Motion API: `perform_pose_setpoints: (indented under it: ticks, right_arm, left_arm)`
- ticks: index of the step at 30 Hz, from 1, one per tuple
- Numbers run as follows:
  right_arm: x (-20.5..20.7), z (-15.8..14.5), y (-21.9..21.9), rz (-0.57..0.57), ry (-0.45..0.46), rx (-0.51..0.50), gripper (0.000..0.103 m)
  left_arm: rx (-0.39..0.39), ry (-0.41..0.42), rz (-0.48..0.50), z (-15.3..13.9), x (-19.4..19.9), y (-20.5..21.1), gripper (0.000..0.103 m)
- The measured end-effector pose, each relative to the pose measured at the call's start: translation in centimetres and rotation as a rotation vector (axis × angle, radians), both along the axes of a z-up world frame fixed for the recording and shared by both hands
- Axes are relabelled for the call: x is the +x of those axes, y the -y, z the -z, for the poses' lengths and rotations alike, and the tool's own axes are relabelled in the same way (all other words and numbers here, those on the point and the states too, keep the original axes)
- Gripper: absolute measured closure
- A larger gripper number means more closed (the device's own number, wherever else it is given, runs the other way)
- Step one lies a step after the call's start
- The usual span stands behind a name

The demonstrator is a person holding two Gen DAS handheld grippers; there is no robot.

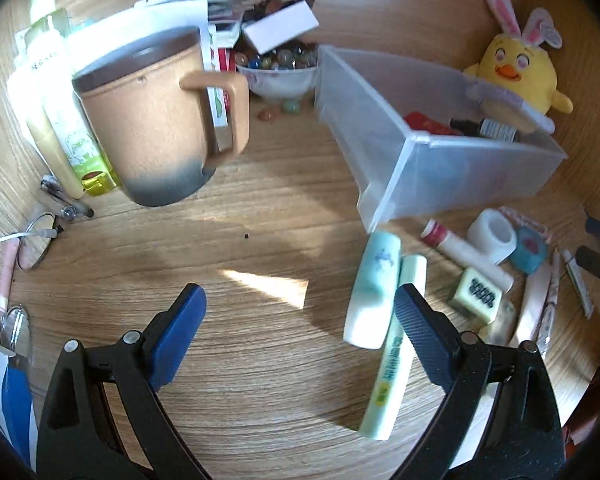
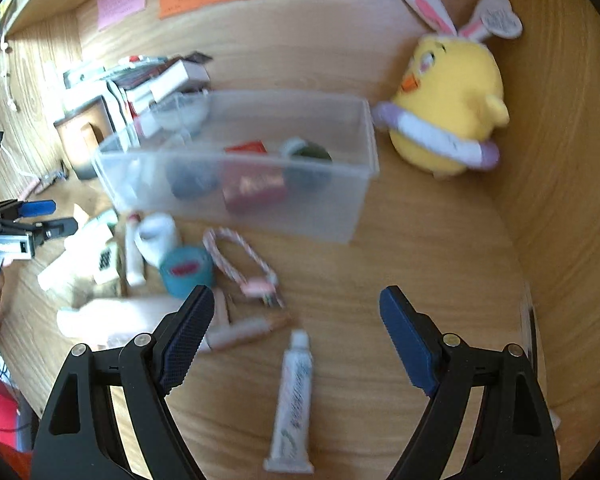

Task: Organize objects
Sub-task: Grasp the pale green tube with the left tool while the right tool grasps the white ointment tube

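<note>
Clutter covers the wooden desk [image 1: 260, 208] around a clear plastic bin [image 2: 240, 168], which already holds a red box [image 2: 252, 188] and a dark bottle [image 1: 488, 127]. Left gripper [image 1: 300, 316] hangs wide open and empty, its right pad just over two pale green tubes [image 1: 374, 292]. Right gripper [image 2: 296, 320] is also spread wide, holding nothing, above a small white tube [image 2: 294, 396] lying apart from the bin. Nearby sits a yellow chick plush [image 2: 452, 108].
</note>
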State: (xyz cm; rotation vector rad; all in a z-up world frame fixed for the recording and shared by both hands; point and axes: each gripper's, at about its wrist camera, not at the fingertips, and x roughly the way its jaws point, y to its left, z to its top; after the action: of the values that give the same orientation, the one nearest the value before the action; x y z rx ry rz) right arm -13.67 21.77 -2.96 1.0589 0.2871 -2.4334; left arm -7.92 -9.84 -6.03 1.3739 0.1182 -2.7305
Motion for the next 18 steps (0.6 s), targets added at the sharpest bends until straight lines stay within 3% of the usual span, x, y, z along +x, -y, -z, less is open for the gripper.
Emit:
perform_pose_setpoints:
  ticks: [9,12,15,18]
  right_arm:
    - [-0.1,1.9,-1.9,0.037,0.084,-0.023,0.021]
    - [0.4,2.2,-1.5,0.016,0.090,-0.021,0.023]
    - [0.9,2.5,-1.1,-0.001,0.085,-0.003,0.037]
    - [1.3,2.6,-0.9,-0.007,0.082,0.002,0.047]
  left_arm:
    - [0.018,0.037,0.041,0.6,-1.2,-0.7,0.016]
    - [-0.017,0.039,0.042,0.8,-1.5,-1.2,0.026]
    - [-0.022,0.031,0.048,0.8,-1.7,-1.4,0.030]
    - [-0.024,0.020,0.052,0.7,-1.8,-1.4,0.042]
